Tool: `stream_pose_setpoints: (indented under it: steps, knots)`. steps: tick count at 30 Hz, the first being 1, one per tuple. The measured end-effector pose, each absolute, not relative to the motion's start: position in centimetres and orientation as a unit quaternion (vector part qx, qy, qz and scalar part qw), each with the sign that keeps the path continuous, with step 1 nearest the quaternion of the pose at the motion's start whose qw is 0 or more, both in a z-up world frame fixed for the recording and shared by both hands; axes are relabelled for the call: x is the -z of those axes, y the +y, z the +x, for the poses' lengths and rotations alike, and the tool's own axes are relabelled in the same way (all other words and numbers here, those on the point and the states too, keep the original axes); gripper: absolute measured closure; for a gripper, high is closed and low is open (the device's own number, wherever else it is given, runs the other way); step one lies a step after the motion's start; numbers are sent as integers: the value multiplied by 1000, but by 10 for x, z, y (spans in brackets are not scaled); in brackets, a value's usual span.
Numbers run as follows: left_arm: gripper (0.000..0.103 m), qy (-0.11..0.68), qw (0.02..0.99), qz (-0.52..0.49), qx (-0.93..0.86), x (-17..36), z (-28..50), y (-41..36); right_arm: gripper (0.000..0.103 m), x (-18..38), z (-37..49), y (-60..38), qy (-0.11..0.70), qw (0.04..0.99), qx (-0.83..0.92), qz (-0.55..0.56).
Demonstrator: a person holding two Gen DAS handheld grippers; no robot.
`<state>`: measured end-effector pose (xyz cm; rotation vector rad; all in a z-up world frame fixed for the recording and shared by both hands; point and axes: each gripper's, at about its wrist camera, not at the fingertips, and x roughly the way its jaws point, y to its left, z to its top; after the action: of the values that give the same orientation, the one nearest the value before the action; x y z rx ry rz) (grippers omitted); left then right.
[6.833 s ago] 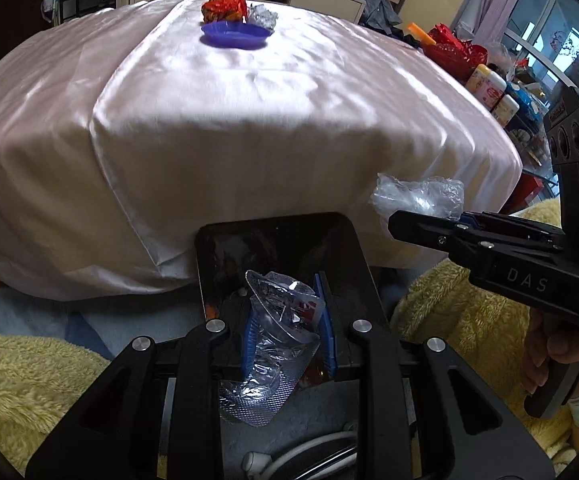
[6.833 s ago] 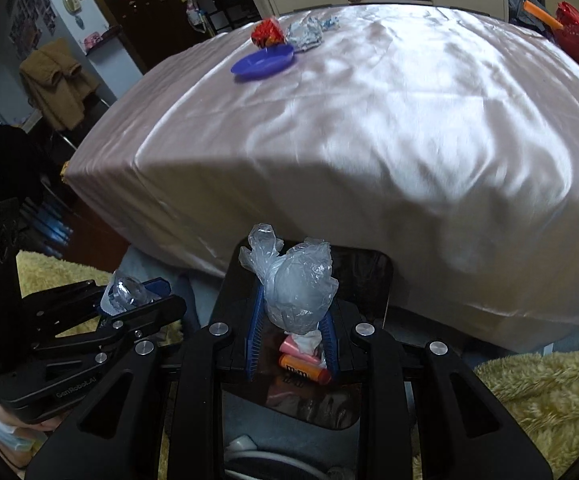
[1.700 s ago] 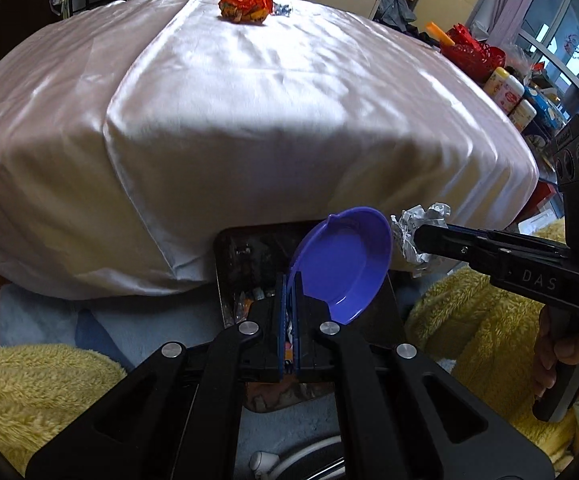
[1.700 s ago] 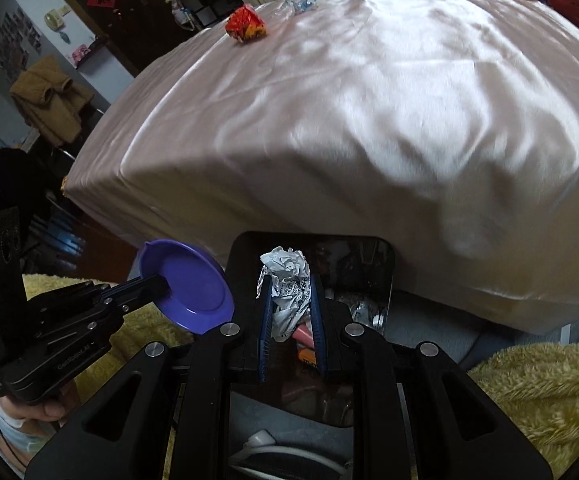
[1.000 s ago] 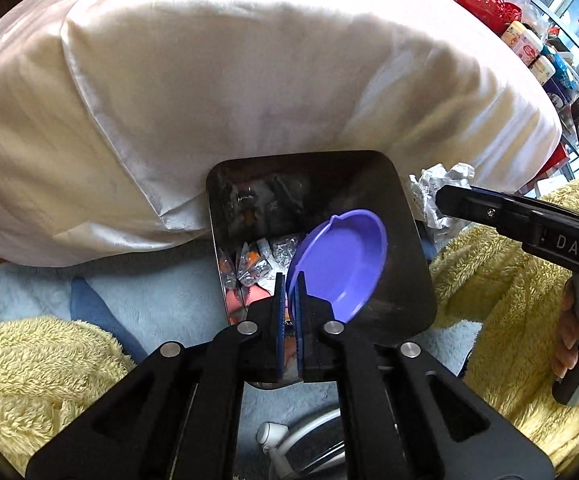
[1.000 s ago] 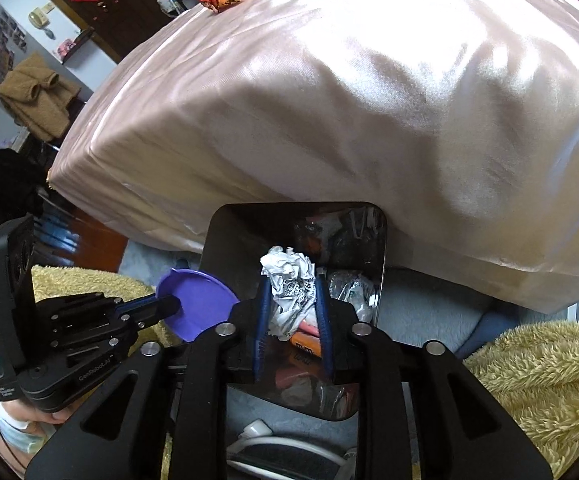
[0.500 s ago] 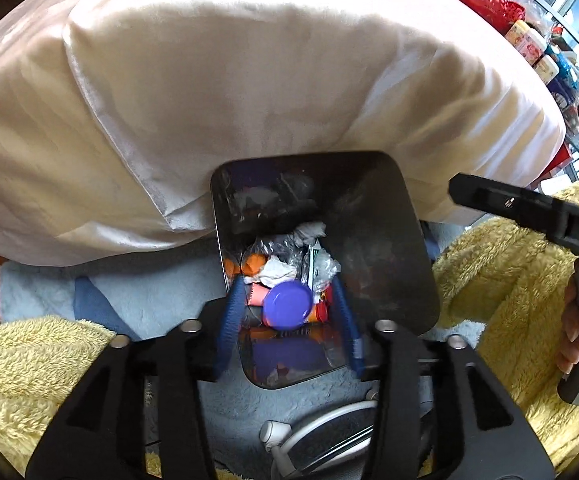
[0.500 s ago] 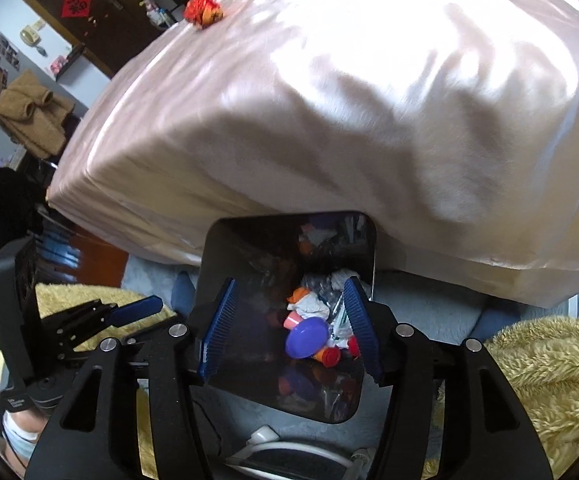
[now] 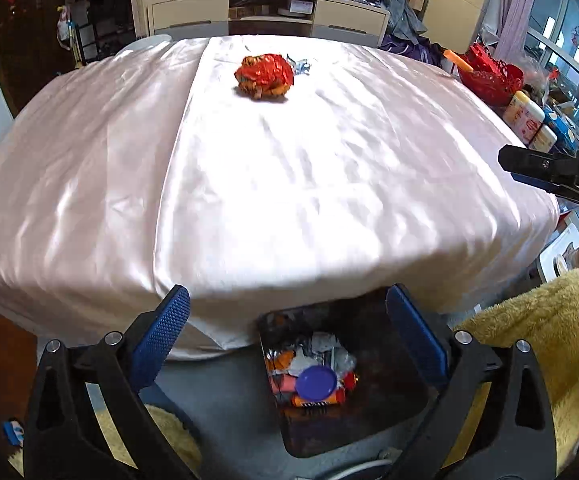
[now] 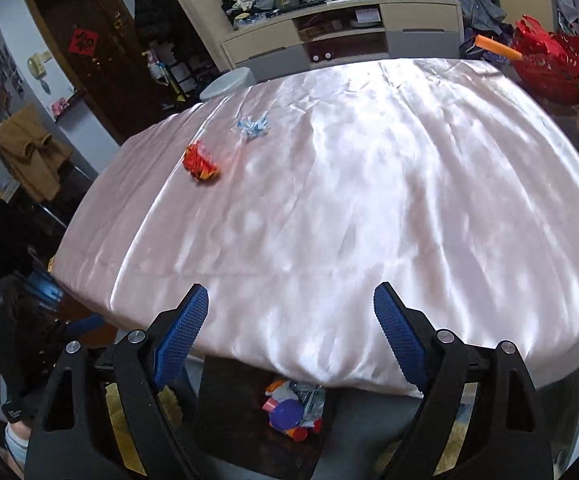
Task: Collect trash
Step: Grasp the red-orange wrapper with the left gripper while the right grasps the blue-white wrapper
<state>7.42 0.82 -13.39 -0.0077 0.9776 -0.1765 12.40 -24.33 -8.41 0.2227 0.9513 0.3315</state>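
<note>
Left gripper [image 9: 287,308]: jaws opening, wide, nothing between, tilted down over the black rectangular bin [image 9: 389,420]. One round purple plastic dish [image 9: 315,381] lies on crumpled wrappers inside. One crumpled red foil wrapper [image 9: 265,76] and one small silver-blue wrapper [image 10: 252,126] sit near the glossy pink satin tablecloth's [image 9: 289,168] far edge. Right gripper [image 10: 291,306]: opening, empty.

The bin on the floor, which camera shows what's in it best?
The left wrist view: the bin sits open below the table edge, with the purple dish on top of wrappers in plain sight. In the right wrist view the tablecloth overhangs the bin, so only part of the pile shows.
</note>
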Motion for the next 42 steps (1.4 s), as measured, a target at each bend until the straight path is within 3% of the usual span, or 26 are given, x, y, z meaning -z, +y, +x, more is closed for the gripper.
stream_pose_setpoints:
  steps: [14,21,28,30,32,37,42]
  knots:
    - [9,447,891,-41,66,114,188,20,17,71,239,-210,458,871,-160,74]
    - [9,447,892,-14,63,120,252,14,17,79,298,-181,459,872,-162,61]
    - [12,453,888,-24,70,132,291,7,37,94,339,-153,468,863,-181,61]
    - [13,454,888,-25,69,134,299,6,38,98,348,-146,473,857,-193,68]
    - [18,454,888,-24,68,136,305,7,45,100,354,-137,476,853,-204,69]
    - [36,463,883,-26,73,142,317,10,52,112,369,-122,495,842,-207,55]
    - [40,462,883,-21,79,146,320,12,66,124,372,-113,509,833,-213,45]
